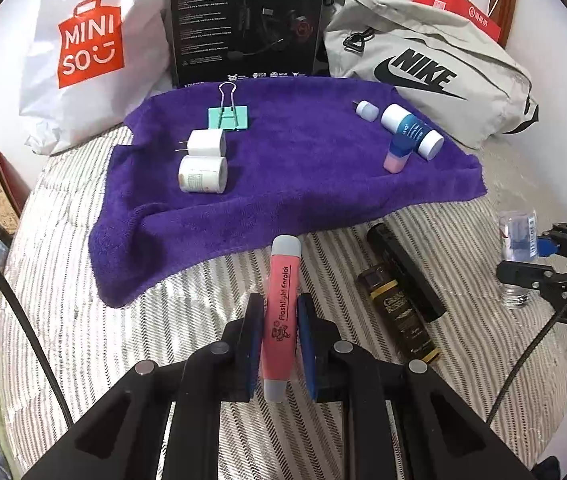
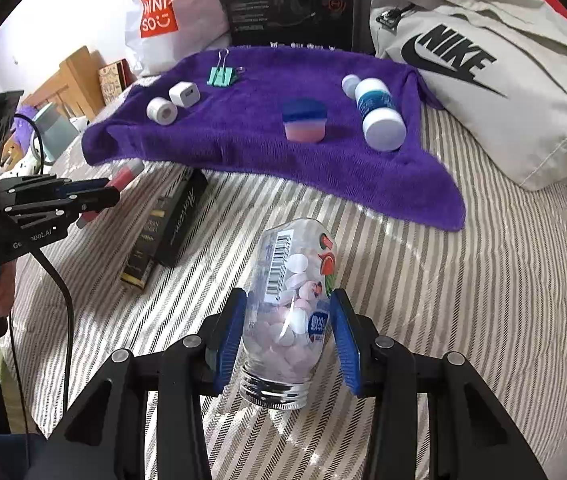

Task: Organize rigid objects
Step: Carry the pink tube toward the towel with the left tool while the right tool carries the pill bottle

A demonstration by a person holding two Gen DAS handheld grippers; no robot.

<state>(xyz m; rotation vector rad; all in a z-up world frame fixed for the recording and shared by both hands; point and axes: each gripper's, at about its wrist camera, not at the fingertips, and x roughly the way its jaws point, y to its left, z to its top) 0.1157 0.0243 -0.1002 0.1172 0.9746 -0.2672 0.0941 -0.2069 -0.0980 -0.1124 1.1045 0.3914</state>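
Boxes (image 1: 403,284) between left gripper (image 1: 281,320) and bottle (image 1: 517,240).

Six small things lie on one purple towel (image 1: 267,184) — one teal binder clip (image 1: 228,117), one white charger (image 1: 206,143), one white tape roll (image 1: 202,174), one small white cap (image 1: 366,111), one blue-and-white bottle (image 1: 412,131), one pink-and-blue container (image 1: 398,157) — plus two dark boxes (image 1: 401,280) on the bedspread

Striped grey-white bedspread (image 1: 83,280) fills frame centre; purple terry towel (image 1: 283,184) upper-mid, two dark boxes (image 1: 403,284) lower right, prob. cardboard, bags along top.
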